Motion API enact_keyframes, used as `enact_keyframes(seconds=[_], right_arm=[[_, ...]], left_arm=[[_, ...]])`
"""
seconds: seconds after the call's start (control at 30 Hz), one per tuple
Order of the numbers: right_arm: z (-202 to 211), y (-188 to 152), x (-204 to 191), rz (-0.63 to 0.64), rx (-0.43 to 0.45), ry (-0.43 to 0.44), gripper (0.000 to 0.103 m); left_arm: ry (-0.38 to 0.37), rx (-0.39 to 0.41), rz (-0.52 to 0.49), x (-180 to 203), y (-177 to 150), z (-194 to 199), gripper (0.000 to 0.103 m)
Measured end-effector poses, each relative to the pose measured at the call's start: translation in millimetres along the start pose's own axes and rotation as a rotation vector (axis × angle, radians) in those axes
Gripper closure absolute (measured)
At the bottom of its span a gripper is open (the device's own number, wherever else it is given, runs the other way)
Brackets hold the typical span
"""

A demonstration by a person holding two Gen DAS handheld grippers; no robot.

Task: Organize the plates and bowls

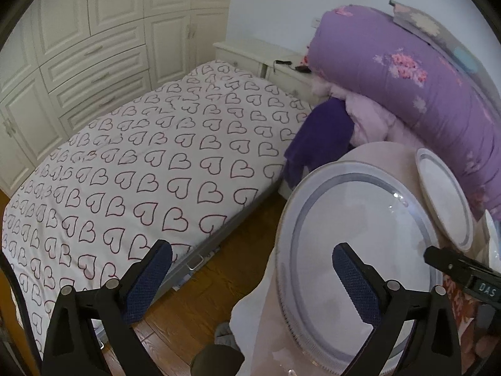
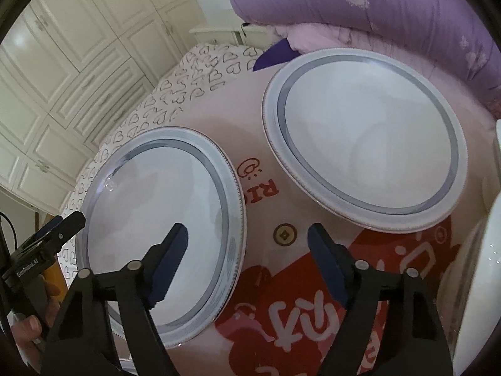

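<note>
plates: 2 — near plate [image 2: 156, 232] at the cloth's left edge, far plate [image 2: 366, 141] toward its far right | white dish rims at the right edge: at least 1 [image 2: 488, 250], rest cut off | grippers: 2 — left gripper [image 1: 252, 279], right gripper [image 2: 247, 260] | patterned cloth [image 2: 281, 188]: 1 | bed [image 1: 141, 156]: 1 | rolled purple quilt [image 1: 391, 72]: 1

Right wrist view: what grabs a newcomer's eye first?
Two grey-rimmed white plates: the near plate lower left, the far plate upper right, apart on a pink-and-red printed cloth. The open right gripper hangs above the near plate's right rim. A rolled purple quilt lies behind.
</note>
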State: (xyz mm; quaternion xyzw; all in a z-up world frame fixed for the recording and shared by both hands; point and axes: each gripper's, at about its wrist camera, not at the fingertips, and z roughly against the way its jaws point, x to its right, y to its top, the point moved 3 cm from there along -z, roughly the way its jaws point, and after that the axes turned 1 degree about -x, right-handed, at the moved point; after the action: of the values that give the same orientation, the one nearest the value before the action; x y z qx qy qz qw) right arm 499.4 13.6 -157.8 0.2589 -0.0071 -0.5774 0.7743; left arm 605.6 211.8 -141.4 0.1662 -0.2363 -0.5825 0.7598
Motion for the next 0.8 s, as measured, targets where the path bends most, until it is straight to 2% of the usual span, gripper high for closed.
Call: enact_keyframes(seconds=[0.17, 0.23, 0.3, 0.37, 0.4, 0.43, 0.47, 0.6, 0.8], right_arm=[[-7, 3, -4, 0.001, -0.015, 0.016, 0.036], [-9, 4, -7, 0.004, -0.019, 0.028, 0.041], [-10, 5, -10, 0.008, -0.027, 0.040, 0.050], [-13, 4, -14, 0.019, -0.036, 0.045, 0.061], [-13, 3, -17, 0.026, -0.039, 0.045, 0.067], [-14, 2, -20, 0.031, -0.040, 0.039, 0.067], [-13, 1, -21, 0.035, -0.036, 0.025, 0.067], [-12, 3, -16, 0.002, -0.032, 0.020, 0.077], [-8, -1, -16, -0.008, -0.026, 0.031, 0.079]], left_arm=[[-0.032, -0.039, 0.002, -2, 1, -13, 0.029], [-0.038, -0.054, 0.006, -6, 2, -18, 0.042], [-0.046, -0.073, 0.002, -7, 3, -21, 0.052], [-0.085, -0.091, 0.006, -9, 2, -22, 0.061], [-0.100, -0.090, 0.006, -11, 3, -21, 0.068], [-0.115, -0.091, 0.001, -12, 3, -20, 0.079], [-0.130, -0.093, -0.003, -11, 4, -19, 0.085], [-0.124, -0.089, 0.005, -18, 3, -18, 0.084], [-0.117, -0.087, 0.021, -24, -3, -17, 0.084]])
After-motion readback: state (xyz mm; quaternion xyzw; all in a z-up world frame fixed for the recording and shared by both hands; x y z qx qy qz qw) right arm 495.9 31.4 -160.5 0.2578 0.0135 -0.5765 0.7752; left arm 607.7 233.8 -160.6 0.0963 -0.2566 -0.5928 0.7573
